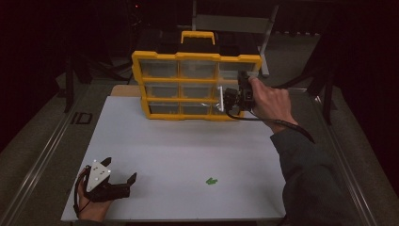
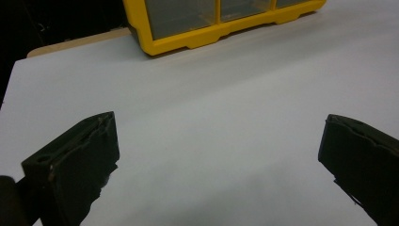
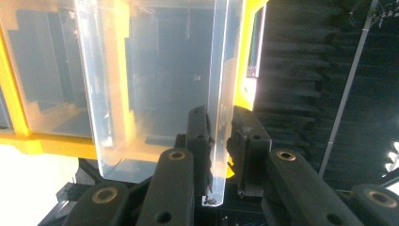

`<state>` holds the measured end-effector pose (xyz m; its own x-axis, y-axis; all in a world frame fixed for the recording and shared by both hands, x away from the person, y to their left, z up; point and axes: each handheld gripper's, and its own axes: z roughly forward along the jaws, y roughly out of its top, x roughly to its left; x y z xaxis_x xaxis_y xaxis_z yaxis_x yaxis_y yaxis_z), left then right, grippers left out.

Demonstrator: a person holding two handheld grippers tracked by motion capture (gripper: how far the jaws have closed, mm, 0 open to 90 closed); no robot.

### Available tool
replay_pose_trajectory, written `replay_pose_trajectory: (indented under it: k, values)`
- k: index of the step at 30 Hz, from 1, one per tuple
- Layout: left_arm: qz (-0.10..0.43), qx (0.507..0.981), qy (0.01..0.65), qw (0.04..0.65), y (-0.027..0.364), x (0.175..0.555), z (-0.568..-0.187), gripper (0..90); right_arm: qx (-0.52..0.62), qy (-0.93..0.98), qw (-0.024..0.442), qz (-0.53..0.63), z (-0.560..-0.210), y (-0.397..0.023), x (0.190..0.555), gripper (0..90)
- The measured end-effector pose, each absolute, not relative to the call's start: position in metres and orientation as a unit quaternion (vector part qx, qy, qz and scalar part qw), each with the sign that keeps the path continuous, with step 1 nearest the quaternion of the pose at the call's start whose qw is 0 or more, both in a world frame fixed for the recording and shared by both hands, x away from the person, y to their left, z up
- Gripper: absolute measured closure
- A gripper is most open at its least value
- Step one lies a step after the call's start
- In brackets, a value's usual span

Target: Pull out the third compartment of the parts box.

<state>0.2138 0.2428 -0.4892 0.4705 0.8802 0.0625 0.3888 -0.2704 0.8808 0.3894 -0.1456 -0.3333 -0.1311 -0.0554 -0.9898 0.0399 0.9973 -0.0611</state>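
A yellow organiser point(image 1: 195, 56) with clear drawers stands upright at the back of the white table point(image 1: 188, 141). My right gripper point(image 1: 234, 100) is at its right column, shut on the thin wall of a clear drawer point(image 1: 220, 94) that sticks out of the frame. In the right gripper view the two jaws point(image 3: 219, 127) pinch that clear drawer wall point(image 3: 221, 70) edge-on, in front of the yellow frame point(image 3: 14, 122). My left gripper point(image 1: 120, 170) rests at the table's near left corner, open with nothing between its jaws point(image 2: 219, 136). A small green piece point(image 1: 211, 181) lies near the front edge.
The organiser's lower edge point(image 2: 211, 35) shows at the top of the left gripper view, beyond bare white tabletop point(image 2: 211, 94). Metal rails point(image 1: 37, 160) run along both sides of the table. A black cable point(image 1: 287, 125) trails from the right gripper over the sleeve.
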Motion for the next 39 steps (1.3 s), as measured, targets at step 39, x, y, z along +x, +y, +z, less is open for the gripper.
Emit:
replay_pose_trajectory:
  k: [39]
  values:
    - [0.288, 0.742, 0.428, 0.428, 0.243, 0.214, -0.489, 0.0, -0.021, 0.747, 0.664, -0.022, -0.337, -0.150, 0.356, 78.4]
